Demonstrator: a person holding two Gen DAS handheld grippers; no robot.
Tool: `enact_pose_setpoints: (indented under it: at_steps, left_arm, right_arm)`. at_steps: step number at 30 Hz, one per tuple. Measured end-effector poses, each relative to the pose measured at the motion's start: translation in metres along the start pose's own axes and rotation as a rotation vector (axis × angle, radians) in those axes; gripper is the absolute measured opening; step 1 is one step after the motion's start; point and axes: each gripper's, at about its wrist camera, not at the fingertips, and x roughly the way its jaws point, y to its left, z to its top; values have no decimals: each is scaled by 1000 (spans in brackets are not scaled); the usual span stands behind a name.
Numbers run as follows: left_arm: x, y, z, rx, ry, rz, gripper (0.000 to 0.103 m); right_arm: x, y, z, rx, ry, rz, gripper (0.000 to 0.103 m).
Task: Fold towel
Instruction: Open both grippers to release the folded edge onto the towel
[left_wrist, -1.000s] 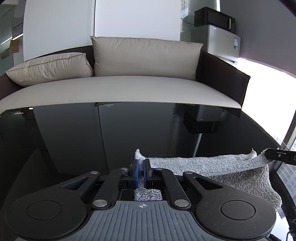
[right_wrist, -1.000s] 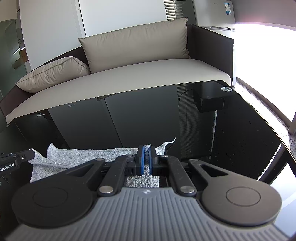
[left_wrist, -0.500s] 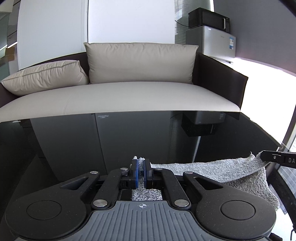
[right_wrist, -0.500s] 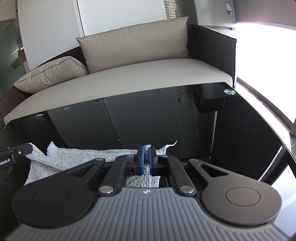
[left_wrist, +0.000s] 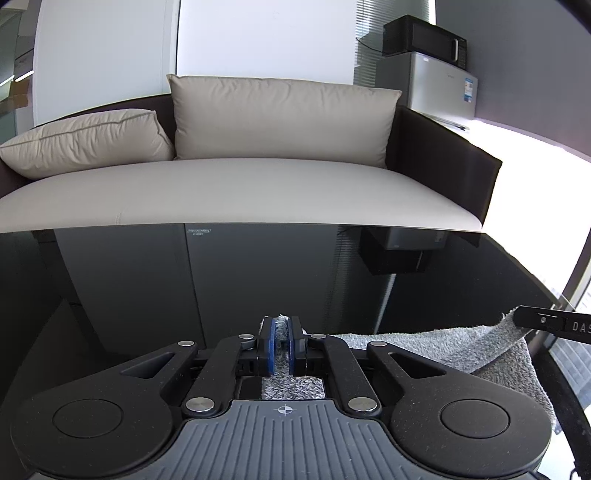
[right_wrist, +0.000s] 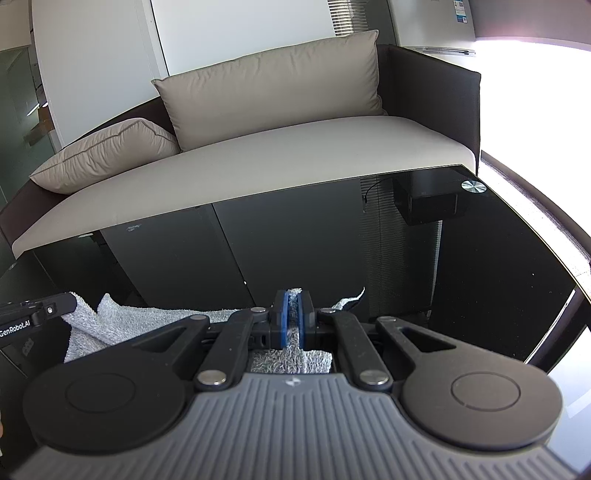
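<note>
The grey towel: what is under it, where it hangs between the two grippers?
Under the grey towel lies the black glass table. The left gripper and right gripper each pinch an edge. Whether the sagging middle touches the glass is hidden by the gripper bodies.

The gray fluffy towel (left_wrist: 436, 350) hangs stretched low in the frame, pinched at two corners, with its lower right part drooping down.

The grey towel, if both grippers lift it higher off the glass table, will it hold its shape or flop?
Probably flop: the grey towel sags between the left gripper and the right gripper, each shut on a corner. Its looped pile likely grips the blue pads well, so slipping seems unlikely. It looks light and should drape, not tear.
</note>
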Motion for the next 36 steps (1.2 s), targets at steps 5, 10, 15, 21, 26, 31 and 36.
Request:
enact_pose_setpoints:
  at_steps: [5,10,15,21,26,31,36]
  left_arm:
    - [17,12,-1,-40,20,25,16]
    - [21,23,-1,-68,4,59,25]
    - [20,29,-2,-67,12,59,25]
    - [12,25,-3,-21,42,16,26]
    - [6,11,-9,39,75,-25,31]
    - [3,-4,-17,110,93,-38,31]
    - [-3,-11,-20,144,105,-58,31]
  right_arm:
    - [16,-11,0,55,15,3,5]
    - [23,-20,3,115,-17,9,18]
    - [18,-20,7,114,-82,30,37]
    - [10,-13,6,47,-73,46,39]
    - [8,1,0,-58,-21,42,40]
    - [6,14,-10,-187,10,15,40]
    - [5,16,-12,-217,34,38,40]
